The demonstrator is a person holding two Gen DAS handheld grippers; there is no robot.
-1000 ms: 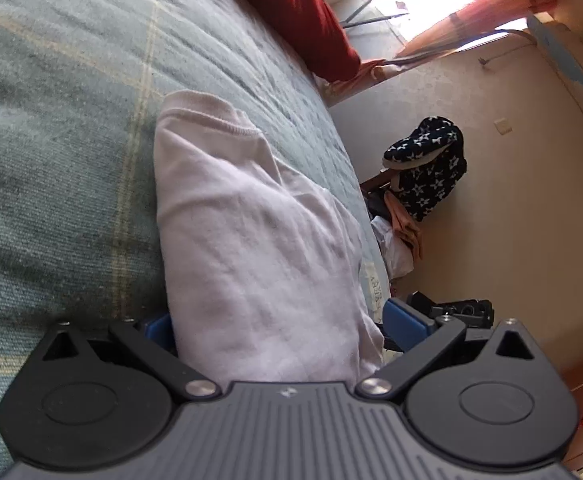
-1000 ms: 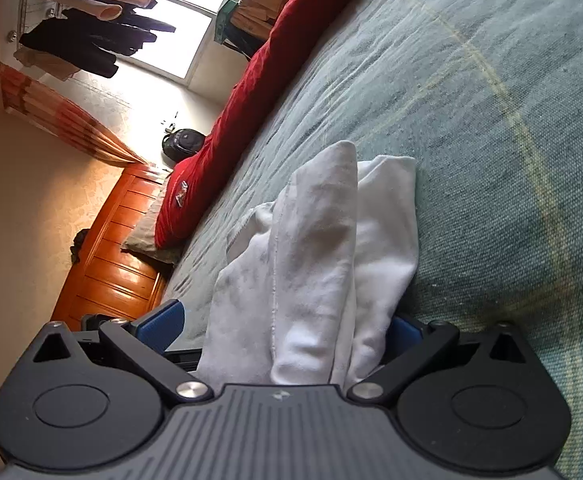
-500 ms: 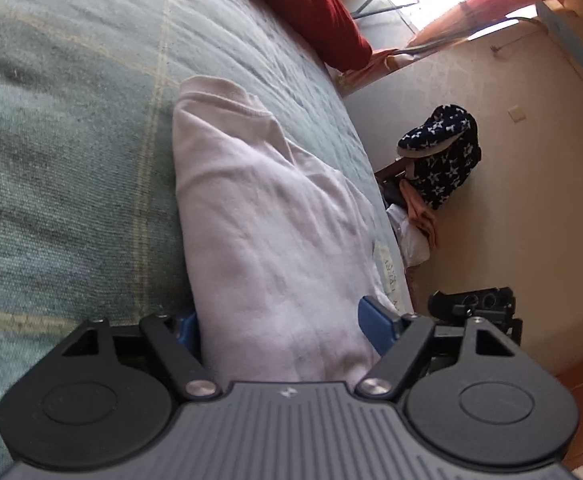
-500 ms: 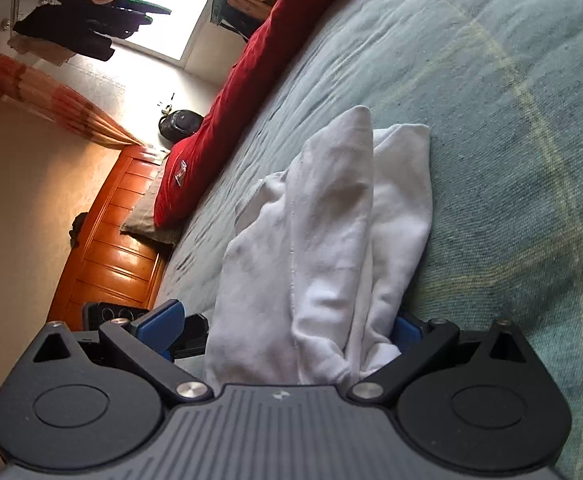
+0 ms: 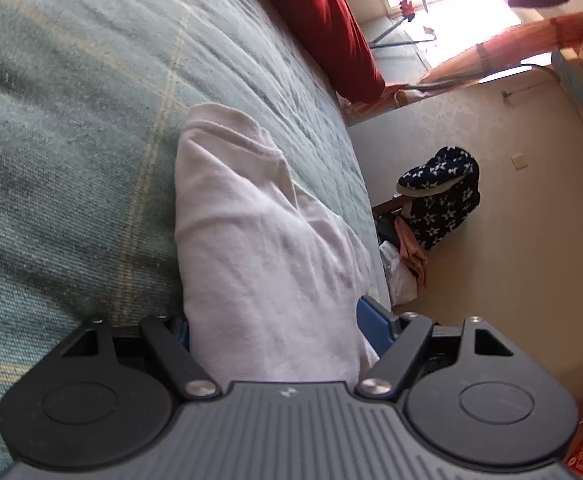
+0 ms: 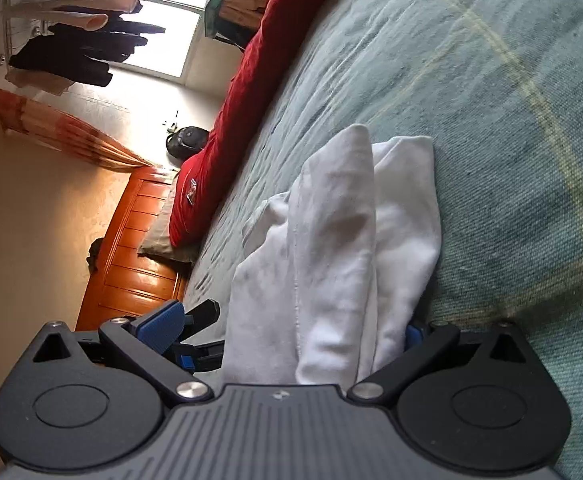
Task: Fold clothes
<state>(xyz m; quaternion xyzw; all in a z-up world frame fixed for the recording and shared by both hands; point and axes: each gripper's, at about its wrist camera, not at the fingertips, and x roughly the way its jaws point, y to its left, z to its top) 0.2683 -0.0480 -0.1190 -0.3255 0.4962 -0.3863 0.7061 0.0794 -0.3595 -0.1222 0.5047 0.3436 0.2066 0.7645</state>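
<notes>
A folded white garment [image 5: 267,248] lies on the green plaid bed cover [image 5: 71,120] near the bed's edge. My left gripper [image 5: 279,320] has its blue pads pressed against both sides of the bundle, shut on it. In the right wrist view the same white garment [image 6: 331,248] runs back between the jaws of my right gripper [image 6: 287,324]. That gripper is open: its right pad touches the cloth, and its left pad [image 6: 163,320] stands apart from it. The lower end of the garment is hidden behind both gripper bodies.
A red quilt [image 5: 323,20] lies along the far side of the bed, seen also as red quilt [image 6: 243,80]. A star-patterned bag [image 5: 439,196] and loose clothes sit on the floor. An orange wooden headboard [image 6: 131,248] and hanging clothes [image 6: 71,40] are at the left.
The left gripper's jaws have closed in from wide open until both pads meet the garment. The right gripper's jaws keep their width. Both views have shifted slightly.
</notes>
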